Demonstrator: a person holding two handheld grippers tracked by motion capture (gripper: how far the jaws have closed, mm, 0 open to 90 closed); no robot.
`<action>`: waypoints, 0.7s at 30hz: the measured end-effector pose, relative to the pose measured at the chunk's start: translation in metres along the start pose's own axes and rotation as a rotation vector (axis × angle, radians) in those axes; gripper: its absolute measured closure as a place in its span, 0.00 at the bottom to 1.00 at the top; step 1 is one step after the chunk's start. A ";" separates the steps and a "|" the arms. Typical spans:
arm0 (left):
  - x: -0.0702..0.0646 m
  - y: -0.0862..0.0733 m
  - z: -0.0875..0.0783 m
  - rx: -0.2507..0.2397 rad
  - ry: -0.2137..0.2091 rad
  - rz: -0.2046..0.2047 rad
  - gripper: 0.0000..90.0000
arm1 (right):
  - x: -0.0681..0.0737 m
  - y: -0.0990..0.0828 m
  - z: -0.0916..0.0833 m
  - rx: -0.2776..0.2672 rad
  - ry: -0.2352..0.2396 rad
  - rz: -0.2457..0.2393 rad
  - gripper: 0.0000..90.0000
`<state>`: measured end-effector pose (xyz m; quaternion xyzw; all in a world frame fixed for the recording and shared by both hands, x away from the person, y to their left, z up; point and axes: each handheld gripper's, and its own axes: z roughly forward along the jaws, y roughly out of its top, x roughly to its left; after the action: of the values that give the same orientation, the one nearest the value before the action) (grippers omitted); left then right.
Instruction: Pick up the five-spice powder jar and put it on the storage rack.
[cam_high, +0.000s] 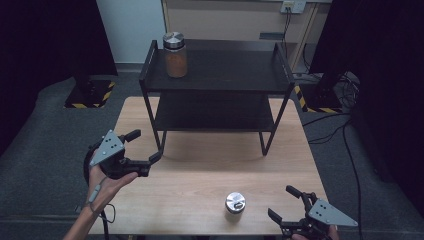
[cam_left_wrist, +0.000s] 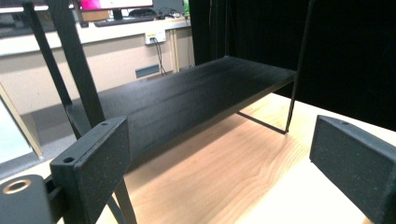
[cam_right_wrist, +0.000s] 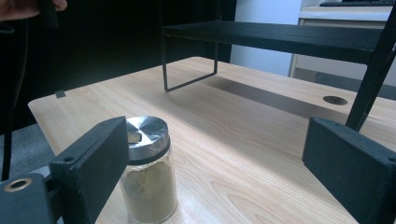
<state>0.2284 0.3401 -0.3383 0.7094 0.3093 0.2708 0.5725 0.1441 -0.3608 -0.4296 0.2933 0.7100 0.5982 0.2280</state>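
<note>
beside rack (cam_high: 215, 75), left hand-held gripper (cam_high: 146, 149) level, open.

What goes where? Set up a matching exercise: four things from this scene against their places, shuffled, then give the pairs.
1. glass spice jar of orange powder with a silver lid
2. glass spice jar of tan powder with a silver lid
3. left gripper
4. right gripper

A. table's near right edge
B. rack's top shelf
C. beside the rack's left front leg
D. tabletop, near edge

Pairs: 1-B, 2-D, 3-C, 4-A

Both claws (cam_high: 145, 147) (cam_high: 284, 202) agape, empty.
</note>
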 end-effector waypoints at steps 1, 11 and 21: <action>-0.001 -0.003 0.000 0.001 0.006 -0.004 0.05 | 0.000 0.000 0.000 0.000 -0.001 0.000 0.09; -0.004 -0.029 0.007 0.014 0.006 -0.016 0.04 | 0.000 0.000 0.000 -0.001 -0.004 -0.002 0.09; -0.009 -0.056 0.005 0.005 0.017 -0.030 0.04 | 0.000 0.000 0.000 -0.002 -0.002 -0.001 0.09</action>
<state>0.2193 0.3390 -0.3946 0.7040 0.3253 0.2674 0.5718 0.1438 -0.3609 -0.4298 0.2933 0.7094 0.5983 0.2295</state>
